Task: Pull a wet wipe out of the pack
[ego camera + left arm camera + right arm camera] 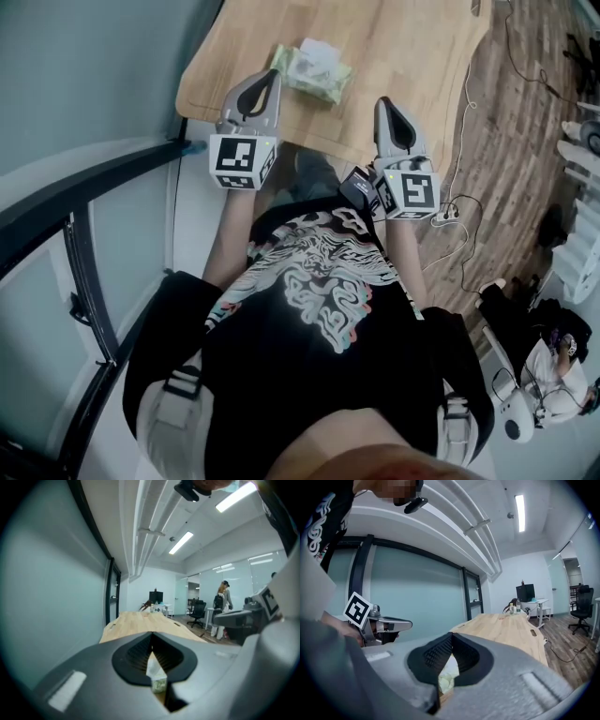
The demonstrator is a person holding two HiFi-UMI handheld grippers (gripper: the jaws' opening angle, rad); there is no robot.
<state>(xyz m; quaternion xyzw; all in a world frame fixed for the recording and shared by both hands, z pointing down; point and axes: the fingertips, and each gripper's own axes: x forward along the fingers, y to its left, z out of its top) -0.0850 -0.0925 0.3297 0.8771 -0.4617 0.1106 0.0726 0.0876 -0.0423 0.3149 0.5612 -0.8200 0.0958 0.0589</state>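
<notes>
The left gripper and right gripper both have their jaws pressed together on nothing, with the wipe pack on the table just ahead between them, a wipe seemingly sticking up.

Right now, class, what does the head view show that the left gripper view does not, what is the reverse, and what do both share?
Only the head view: the person's printed black shirt and trailing cables. Only the left gripper view: ceiling lights, an office chair and a standing person far off. Both: the wooden table and the wet wipe pack lying on it, unheld; the left gripper has its jaws together, empty.
</notes>
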